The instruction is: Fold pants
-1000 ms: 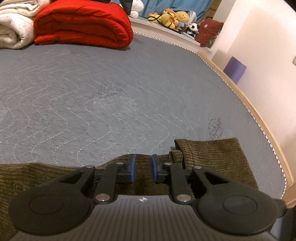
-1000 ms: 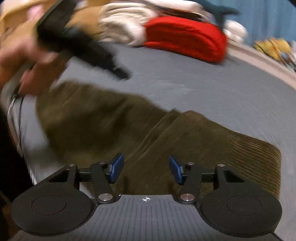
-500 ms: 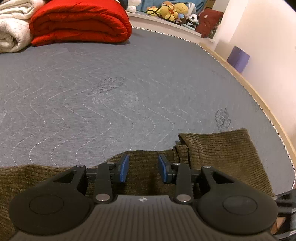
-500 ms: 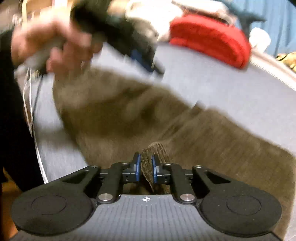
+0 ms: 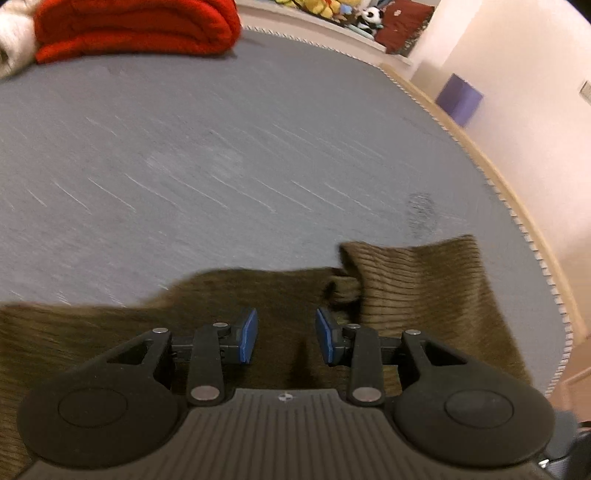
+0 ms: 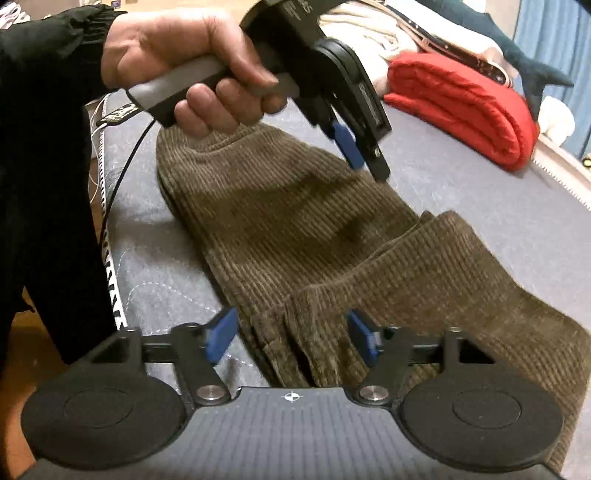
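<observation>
Olive corduroy pants (image 6: 295, 221) lie folded lengthwise on the grey quilted bed (image 6: 461, 177). My right gripper (image 6: 291, 336) sits low over their near end. Its jaws are opening, and a bunched fold of the cloth lies loose between the pads without being pressed. A hand (image 6: 184, 55) holds my left gripper (image 6: 364, 158) just above the far part of the pants. In the left wrist view, the left gripper (image 5: 286, 334) is open over the pants (image 5: 424, 280), with only flat cloth beneath the pads.
A folded red blanket (image 6: 461, 103) and a white one (image 6: 369, 33) lie at the far end of the bed. Plush toys (image 5: 332, 5) line a ledge behind. The mattress edge (image 5: 517, 206) runs along a wall with a purple box (image 5: 460, 99). A cable (image 6: 122, 177) hangs from the left gripper.
The right gripper was shut on a fold of the pants half a second ago; it has let go and spread wide. The left gripper's jaws widened and it sank toward the cloth.
</observation>
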Action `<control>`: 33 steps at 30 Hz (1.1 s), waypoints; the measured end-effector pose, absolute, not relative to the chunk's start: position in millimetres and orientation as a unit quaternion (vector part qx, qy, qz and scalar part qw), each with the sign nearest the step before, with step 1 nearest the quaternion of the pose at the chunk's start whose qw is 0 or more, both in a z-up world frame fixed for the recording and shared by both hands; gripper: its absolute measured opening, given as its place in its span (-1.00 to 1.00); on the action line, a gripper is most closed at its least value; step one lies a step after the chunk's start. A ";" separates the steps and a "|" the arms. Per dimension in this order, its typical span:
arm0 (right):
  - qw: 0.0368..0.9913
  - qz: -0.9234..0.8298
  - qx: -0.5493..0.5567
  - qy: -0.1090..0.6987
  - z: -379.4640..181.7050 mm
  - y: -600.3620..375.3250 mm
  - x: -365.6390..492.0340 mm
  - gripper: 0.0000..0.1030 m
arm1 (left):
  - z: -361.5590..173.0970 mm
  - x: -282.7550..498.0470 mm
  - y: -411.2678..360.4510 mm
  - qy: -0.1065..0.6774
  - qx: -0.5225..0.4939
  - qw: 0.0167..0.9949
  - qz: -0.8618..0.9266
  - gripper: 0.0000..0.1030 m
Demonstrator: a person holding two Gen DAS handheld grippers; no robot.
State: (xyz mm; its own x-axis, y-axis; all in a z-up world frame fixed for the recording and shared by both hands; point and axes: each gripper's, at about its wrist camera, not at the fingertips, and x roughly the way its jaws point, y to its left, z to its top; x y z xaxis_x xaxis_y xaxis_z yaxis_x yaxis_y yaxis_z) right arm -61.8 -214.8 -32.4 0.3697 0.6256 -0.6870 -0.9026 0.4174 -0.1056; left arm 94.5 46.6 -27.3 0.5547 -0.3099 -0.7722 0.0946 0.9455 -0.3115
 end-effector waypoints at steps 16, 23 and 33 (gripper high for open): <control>0.809 0.511 -0.128 0.260 -2.0 -245.6 -48.4 -0.44 | -69.9 140.8 -7.7 0.465 -0.117 0.864 -0.157 0.46; 0.794 0.522 -0.169 0.261 -8.1 -233.7 -52.3 -0.44 | -40.3 121.7 -5.3 0.413 -0.072 0.893 -0.163 -0.43; 0.751 0.592 -0.130 0.261 7.4 -207.5 -50.2 -0.21 | -23.6 100.3 53.2 0.417 -0.084 0.902 -0.079 -0.30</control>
